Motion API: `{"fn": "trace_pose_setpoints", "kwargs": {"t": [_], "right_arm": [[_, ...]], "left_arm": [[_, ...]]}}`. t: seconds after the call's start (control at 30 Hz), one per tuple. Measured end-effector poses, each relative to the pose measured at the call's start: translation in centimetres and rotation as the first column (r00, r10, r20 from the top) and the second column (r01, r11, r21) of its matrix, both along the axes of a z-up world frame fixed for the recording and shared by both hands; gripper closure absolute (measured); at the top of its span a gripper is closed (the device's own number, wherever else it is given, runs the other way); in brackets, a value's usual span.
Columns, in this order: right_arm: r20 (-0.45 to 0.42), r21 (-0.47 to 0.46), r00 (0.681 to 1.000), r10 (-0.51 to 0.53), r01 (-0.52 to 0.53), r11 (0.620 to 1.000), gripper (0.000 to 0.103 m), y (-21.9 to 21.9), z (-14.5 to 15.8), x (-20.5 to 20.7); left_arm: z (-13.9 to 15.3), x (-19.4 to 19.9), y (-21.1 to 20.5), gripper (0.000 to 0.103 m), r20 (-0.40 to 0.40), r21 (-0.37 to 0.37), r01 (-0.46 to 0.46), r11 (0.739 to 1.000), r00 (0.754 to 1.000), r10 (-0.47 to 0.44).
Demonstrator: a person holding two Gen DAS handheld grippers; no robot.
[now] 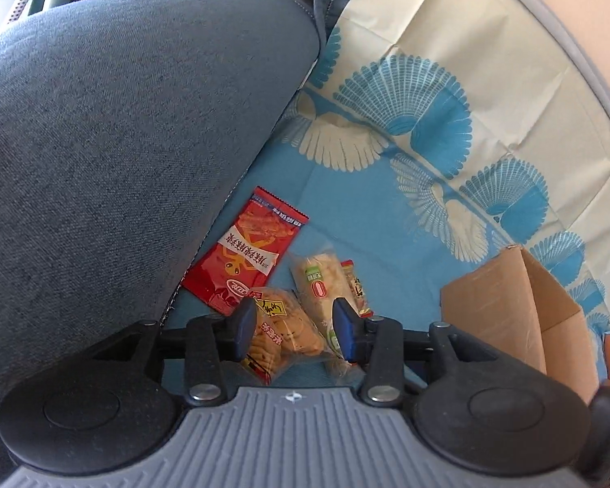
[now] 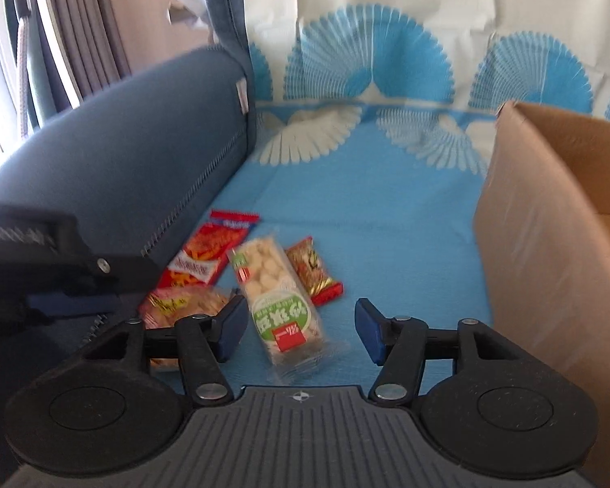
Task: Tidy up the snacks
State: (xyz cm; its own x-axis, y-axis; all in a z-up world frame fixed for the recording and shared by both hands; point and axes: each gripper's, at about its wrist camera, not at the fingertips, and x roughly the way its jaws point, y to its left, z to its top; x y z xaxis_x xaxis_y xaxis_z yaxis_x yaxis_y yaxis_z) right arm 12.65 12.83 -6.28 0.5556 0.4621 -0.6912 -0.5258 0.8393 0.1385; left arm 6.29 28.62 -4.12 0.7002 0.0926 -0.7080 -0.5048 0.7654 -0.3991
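Several snacks lie on a blue cloth [image 1: 366, 223] beside a sofa armrest. There is a flat red packet [image 1: 244, 256] [image 2: 207, 256], an orange cracker bag [image 1: 284, 333] [image 2: 183, 305], a clear pack of pale puffs with a green label [image 1: 321, 288] [image 2: 276, 297], and a small red packet [image 1: 356, 288] [image 2: 313, 272]. My left gripper [image 1: 295, 325] is open over the cracker bag, which lies between its blue pads with the clear pack's near end. My right gripper [image 2: 301, 325] is open astride the clear pack, with its pads well off the wrapper.
An open cardboard box [image 1: 508, 309] [image 2: 549, 223] stands to the right of the snacks. A grey-blue sofa armrest [image 1: 122, 142] [image 2: 142, 142] rises on the left. The fan-patterned cloth climbs the backrest behind. The left tool's black frame [image 2: 53, 252] juts in at the right view's left edge.
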Motion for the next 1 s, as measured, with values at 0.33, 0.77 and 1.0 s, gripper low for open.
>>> {"fn": "trace_pose_setpoints", "kwargs": {"t": [0.33,0.77,1.0], "right_arm": [[0.005,-0.143,0.998,0.069,-0.068,0.987,0.045,2.6,-3.1,0.5],[-0.015,-0.150,0.997,0.075,-0.076,0.986,0.064,-0.6,-1.0,-2.6],[-0.011,-0.173,0.993,0.117,-0.118,0.978,0.064,-3.9,1.4,-7.1]], "left_arm": [[-1.7,2.2,0.0,0.043,-0.057,-0.017,-0.051,0.999,0.997,0.050],[-3.1,2.5,-0.5,0.047,-0.160,0.004,-0.021,1.000,0.987,0.021],[-3.0,0.6,-1.1,0.094,-0.195,0.004,0.047,0.999,0.980,-0.046]]}}
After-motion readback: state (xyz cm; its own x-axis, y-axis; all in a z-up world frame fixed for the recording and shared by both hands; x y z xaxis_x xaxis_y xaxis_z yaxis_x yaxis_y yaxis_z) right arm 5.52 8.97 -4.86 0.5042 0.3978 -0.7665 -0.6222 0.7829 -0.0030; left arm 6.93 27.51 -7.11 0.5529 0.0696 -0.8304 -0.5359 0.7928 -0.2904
